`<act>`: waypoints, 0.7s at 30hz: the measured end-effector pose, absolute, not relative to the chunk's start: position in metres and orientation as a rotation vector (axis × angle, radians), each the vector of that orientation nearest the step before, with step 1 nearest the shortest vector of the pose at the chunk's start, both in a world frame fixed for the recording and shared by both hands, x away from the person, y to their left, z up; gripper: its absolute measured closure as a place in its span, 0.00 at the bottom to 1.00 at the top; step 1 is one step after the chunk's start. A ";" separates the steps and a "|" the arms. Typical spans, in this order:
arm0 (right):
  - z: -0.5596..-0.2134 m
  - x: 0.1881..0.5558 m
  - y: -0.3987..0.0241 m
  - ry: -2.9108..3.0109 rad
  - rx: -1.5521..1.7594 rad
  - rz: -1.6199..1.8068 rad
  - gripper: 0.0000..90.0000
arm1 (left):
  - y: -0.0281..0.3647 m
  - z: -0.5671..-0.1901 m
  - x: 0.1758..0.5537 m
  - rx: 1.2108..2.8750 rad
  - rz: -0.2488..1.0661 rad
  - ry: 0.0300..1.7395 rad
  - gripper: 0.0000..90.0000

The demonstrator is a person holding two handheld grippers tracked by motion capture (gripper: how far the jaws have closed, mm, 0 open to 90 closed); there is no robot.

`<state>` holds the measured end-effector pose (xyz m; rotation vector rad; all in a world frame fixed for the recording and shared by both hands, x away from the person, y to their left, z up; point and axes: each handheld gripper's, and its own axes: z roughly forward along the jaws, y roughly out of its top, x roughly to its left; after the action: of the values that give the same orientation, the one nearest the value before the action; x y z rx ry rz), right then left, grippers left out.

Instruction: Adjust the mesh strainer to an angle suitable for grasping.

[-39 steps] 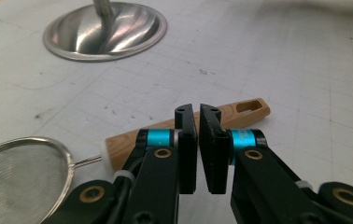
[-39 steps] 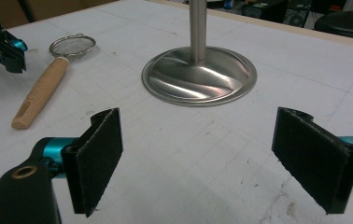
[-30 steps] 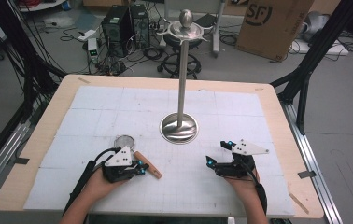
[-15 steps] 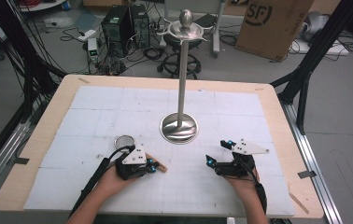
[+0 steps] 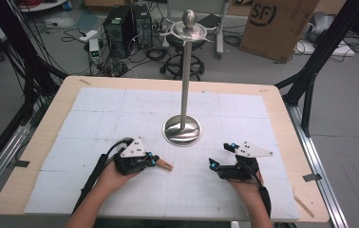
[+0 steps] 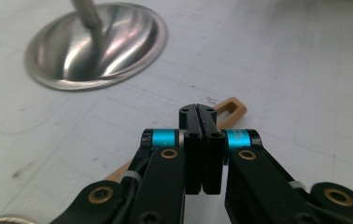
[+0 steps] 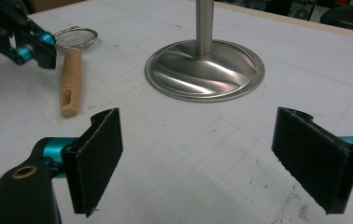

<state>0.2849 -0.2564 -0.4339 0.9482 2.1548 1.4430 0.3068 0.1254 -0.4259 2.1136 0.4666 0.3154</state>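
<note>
A: Left gripper (image 5: pixel 155 161)?
B: Jaws pinched on the wooden handle (image 7: pixel 70 81) of the small mesh strainer (image 7: pixel 75 38), near the steel stand's base (image 5: pixel 182 130), on the white mat (image 5: pixel 215 190).
A: Right gripper (image 5: pixel 215 165)?
B: Jaws spread wide, nothing between them, resting well apart from the strainer.

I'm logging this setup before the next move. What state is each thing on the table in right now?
Left claw: shut above the strainer's wooden handle; a grip on it cannot be told.
Right claw: open, nothing between the jaws.
Strainer: lying flat on the table.
Metal stand: upright, hooks bare.
</note>
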 end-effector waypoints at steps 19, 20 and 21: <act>-0.437 0.287 -0.251 2.176 0.948 1.417 0.17 | 0.152 -0.433 0.344 2.134 0.400 0.668 0.99; -0.437 0.287 -0.251 2.179 0.946 1.415 0.17 | 0.152 -0.435 0.345 2.144 0.404 0.670 0.99; -0.437 0.287 -0.251 2.179 0.949 1.415 0.17 | 0.152 -0.436 0.346 2.153 0.406 0.676 0.99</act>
<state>0.2869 -0.2507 -0.4369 0.9493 2.1786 1.4149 0.3457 0.1516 -0.4361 2.1528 0.6761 0.4065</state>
